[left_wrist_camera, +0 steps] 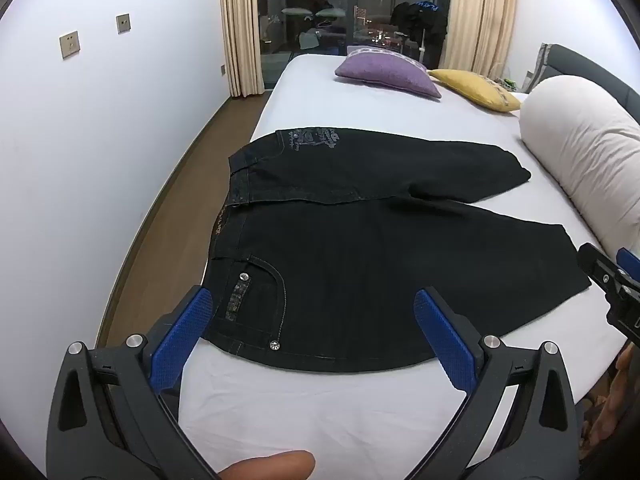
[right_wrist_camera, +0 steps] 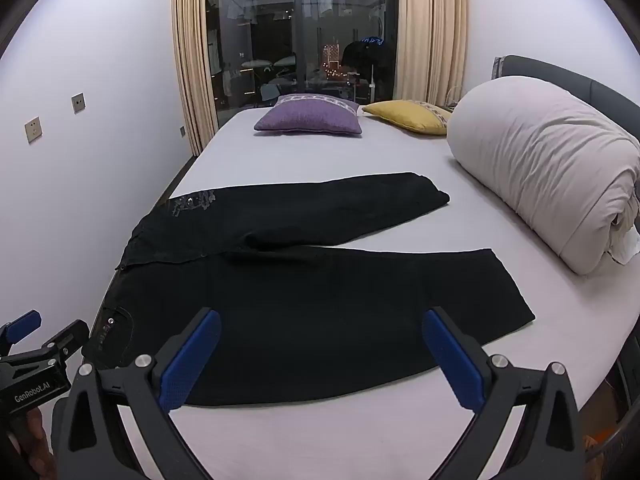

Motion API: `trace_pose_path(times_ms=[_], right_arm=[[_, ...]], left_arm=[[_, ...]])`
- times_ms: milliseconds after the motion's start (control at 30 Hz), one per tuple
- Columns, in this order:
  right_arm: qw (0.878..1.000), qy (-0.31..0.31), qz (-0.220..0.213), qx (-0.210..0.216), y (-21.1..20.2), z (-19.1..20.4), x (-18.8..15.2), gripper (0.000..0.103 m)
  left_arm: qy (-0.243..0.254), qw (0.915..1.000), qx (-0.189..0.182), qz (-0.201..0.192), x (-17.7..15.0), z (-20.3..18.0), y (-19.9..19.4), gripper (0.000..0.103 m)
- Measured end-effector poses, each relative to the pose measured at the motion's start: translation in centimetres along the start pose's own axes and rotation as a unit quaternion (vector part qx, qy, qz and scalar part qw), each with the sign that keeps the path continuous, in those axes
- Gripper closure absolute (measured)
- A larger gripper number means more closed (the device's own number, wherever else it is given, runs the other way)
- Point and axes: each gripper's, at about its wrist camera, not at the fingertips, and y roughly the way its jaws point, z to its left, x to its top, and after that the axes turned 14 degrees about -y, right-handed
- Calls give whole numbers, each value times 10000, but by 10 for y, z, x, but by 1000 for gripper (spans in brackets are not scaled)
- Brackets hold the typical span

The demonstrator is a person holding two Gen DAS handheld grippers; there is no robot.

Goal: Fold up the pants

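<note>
Black denim pants point(left_wrist_camera: 360, 256) lie flat on the white bed point(left_wrist_camera: 320, 412), waistband to the left near the bed's edge, both short legs spread to the right. They also show in the right wrist view point(right_wrist_camera: 320, 300). My left gripper point(left_wrist_camera: 312, 300) is open and empty, hovering over the near hip pocket. My right gripper point(right_wrist_camera: 320, 320) is open and empty, hovering above the near leg. The right gripper shows at the right edge of the left wrist view point(left_wrist_camera: 612, 280); the left gripper shows at the left edge of the right wrist view point(right_wrist_camera: 36, 344).
A rolled white duvet point(right_wrist_camera: 552, 176) lies along the bed's right side by the dark headboard point(right_wrist_camera: 580, 80). A purple cushion point(right_wrist_camera: 312, 118) and a yellow cushion point(right_wrist_camera: 408, 116) sit at the far end. Wall and wooden floor point(left_wrist_camera: 160, 240) run along the left.
</note>
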Motion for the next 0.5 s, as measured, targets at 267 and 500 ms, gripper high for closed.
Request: trace_pose_path(times_ms=[267, 500], right_arm=[[10000, -37, 13, -6, 0, 2, -4, 0], [10000, -49, 81, -9, 1, 3, -4, 0]], left_arm=[[106, 9999, 18, -57, 6, 1, 2, 0], [36, 10000, 41, -74, 0, -2, -2, 0]])
